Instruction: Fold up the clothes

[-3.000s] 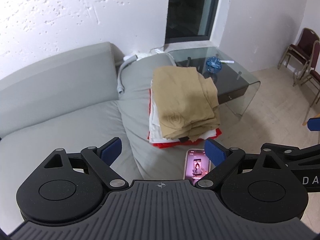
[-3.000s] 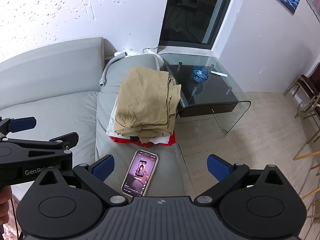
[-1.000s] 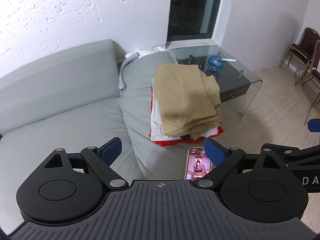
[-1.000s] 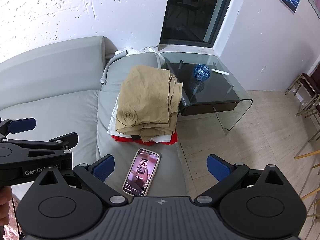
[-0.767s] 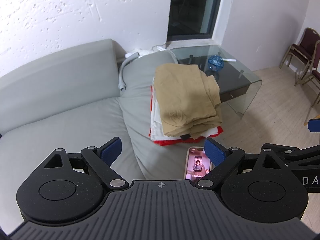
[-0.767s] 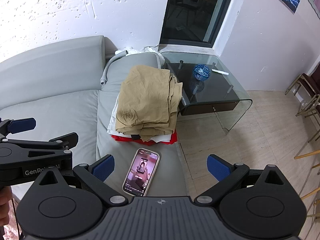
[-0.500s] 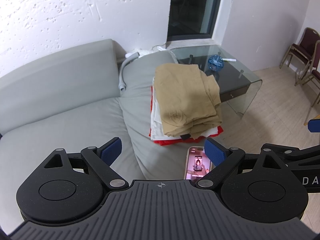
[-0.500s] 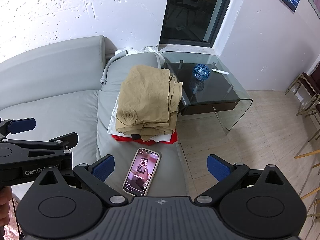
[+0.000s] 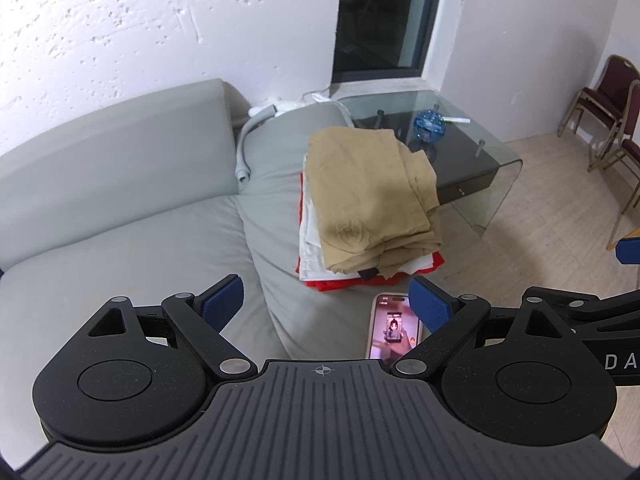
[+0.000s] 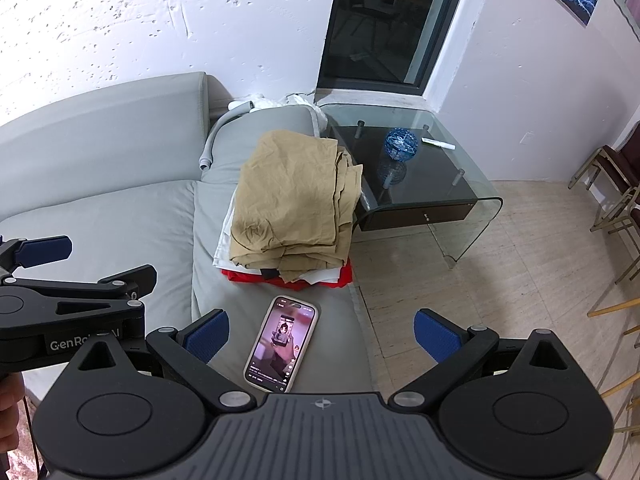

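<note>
Both fingers [image 10: 202,333] short of clothes [image 10: 292,204]

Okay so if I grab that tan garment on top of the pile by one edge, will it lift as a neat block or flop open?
The tan garment would probably flop open: its folded layers look loose and uneven at the front edge. It appears to be thin, creased fabric, so likely light and limp. Since it rests on white and red clothes, dragging may shift those too.
</note>
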Motion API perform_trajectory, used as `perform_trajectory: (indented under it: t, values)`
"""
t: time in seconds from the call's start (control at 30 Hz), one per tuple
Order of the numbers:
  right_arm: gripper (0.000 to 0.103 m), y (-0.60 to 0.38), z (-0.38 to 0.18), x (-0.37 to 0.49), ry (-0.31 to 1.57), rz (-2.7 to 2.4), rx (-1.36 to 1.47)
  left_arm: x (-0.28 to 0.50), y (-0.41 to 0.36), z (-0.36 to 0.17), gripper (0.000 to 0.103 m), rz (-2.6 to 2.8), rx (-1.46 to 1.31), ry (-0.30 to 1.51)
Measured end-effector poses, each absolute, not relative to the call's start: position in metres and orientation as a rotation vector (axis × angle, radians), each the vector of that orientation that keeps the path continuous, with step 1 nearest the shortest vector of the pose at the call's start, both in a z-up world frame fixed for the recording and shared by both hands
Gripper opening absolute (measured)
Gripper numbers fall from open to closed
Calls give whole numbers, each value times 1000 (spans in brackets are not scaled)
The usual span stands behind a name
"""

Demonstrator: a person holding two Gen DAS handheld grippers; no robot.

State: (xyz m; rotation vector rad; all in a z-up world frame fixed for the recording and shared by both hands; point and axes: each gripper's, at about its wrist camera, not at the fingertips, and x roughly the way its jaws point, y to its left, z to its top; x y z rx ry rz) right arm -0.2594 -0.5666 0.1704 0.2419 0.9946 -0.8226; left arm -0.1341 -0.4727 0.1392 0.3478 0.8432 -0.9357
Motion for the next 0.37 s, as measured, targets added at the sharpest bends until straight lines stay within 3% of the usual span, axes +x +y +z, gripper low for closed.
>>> perform_trajectory:
  t: [0.37]
  values:
    - [100, -570, 170, -262, 993, -820, 241, -134, -473, 141, 93, -937, 350, 841]
